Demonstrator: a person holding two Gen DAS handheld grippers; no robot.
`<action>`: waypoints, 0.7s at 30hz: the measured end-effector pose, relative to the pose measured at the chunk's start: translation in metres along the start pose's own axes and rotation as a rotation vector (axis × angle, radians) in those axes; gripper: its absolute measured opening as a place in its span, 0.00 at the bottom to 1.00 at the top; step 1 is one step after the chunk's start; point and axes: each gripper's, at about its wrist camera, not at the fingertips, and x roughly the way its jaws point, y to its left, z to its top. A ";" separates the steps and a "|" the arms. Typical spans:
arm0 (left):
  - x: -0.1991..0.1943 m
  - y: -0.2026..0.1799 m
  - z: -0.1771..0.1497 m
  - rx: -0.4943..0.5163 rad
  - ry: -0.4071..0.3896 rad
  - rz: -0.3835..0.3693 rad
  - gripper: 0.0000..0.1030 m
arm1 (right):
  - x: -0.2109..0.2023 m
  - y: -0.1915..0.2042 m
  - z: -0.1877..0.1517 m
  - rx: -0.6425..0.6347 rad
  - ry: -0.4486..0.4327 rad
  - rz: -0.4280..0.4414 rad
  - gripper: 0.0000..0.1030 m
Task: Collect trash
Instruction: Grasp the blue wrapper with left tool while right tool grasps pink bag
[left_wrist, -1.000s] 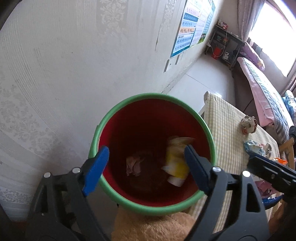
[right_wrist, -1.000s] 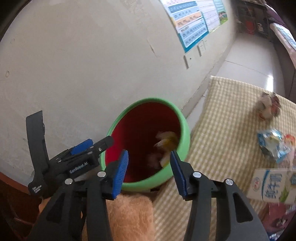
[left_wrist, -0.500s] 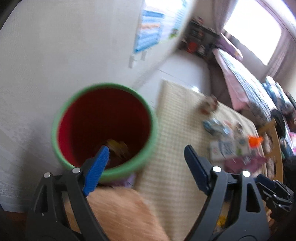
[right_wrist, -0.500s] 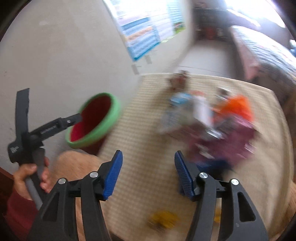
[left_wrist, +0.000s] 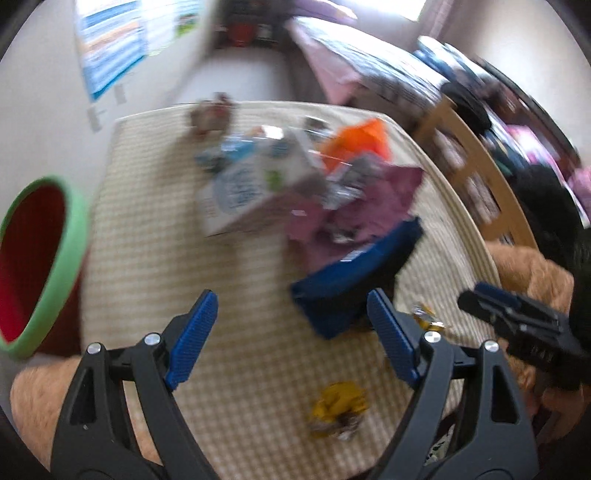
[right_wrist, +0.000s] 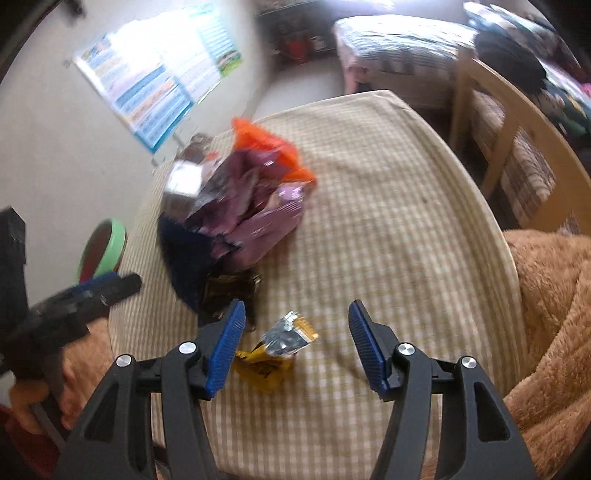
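Note:
My left gripper (left_wrist: 290, 314) is open and empty above the checked tablecloth (left_wrist: 155, 236). Just beyond its right finger lies a dark blue wrapper (left_wrist: 354, 284). Behind that are a purple wrapper (left_wrist: 354, 218), a white carton (left_wrist: 240, 192) and an orange bag (left_wrist: 360, 142). A crumpled yellow wrapper (left_wrist: 340, 406) lies near the front edge. My right gripper (right_wrist: 295, 317) is open too, above a yellow and silver wrapper (right_wrist: 280, 347) without touching it. The red bucket with a green rim (left_wrist: 55, 266) stands off the table's left side and shows as bucket (right_wrist: 110, 243) in the right wrist view.
A wooden chair (right_wrist: 509, 122) stands at the table's right side, and a bed (right_wrist: 399, 40) is behind it. A fuzzy brown sleeve (right_wrist: 546, 332) fills the lower right. A dark crumpled wrapper (right_wrist: 229, 291) lies by my right gripper's left finger. A poster (right_wrist: 155, 92) hangs on the wall.
Both grippers have swung from over the bucket to above the table's trash pile. The right jaws have widened a little. The bucket now sits at the left edge of both views.

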 end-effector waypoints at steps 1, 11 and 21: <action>0.008 -0.006 0.002 0.019 0.021 -0.019 0.76 | 0.000 -0.004 0.001 0.017 -0.005 0.009 0.55; 0.056 -0.011 0.003 -0.017 0.154 -0.038 0.29 | -0.001 -0.015 -0.003 0.045 -0.006 0.053 0.55; 0.012 0.019 -0.020 -0.078 0.151 0.058 0.34 | 0.008 -0.011 -0.005 0.032 0.022 0.062 0.55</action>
